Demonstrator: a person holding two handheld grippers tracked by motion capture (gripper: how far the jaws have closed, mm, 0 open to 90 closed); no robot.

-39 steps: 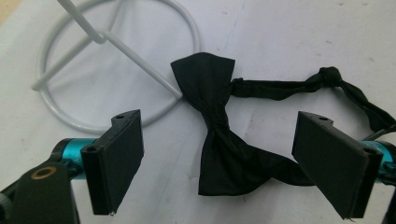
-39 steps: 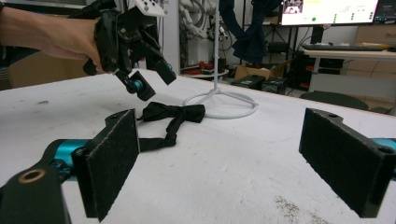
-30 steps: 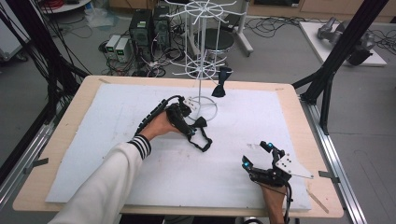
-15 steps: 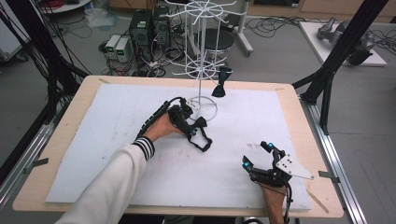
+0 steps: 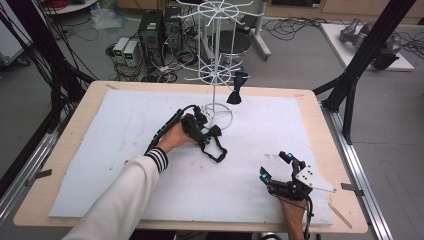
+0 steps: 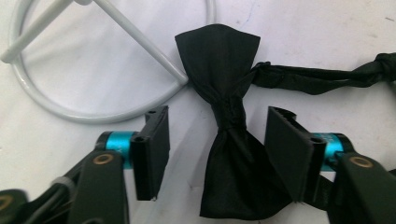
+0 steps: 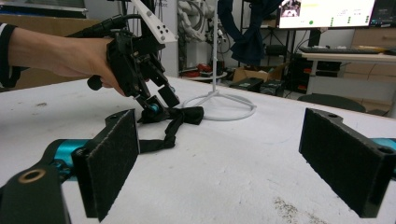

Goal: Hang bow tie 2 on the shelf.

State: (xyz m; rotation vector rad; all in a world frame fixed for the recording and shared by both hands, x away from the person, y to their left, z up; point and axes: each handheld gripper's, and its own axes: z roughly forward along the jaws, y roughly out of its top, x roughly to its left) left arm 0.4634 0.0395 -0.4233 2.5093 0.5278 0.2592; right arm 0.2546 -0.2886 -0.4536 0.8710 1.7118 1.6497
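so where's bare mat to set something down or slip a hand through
Bare mat lies to the left of the left gripper, and more between the bow tie and the right gripper. The far right, beyond the hanging bow tie, is bare too. It is crowded at the wire rack's ring base.

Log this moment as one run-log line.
left gripper: jaws just closing around bow tie knot, not yet pressing | right gripper: open, nothing between | white rack: second bow tie hanging
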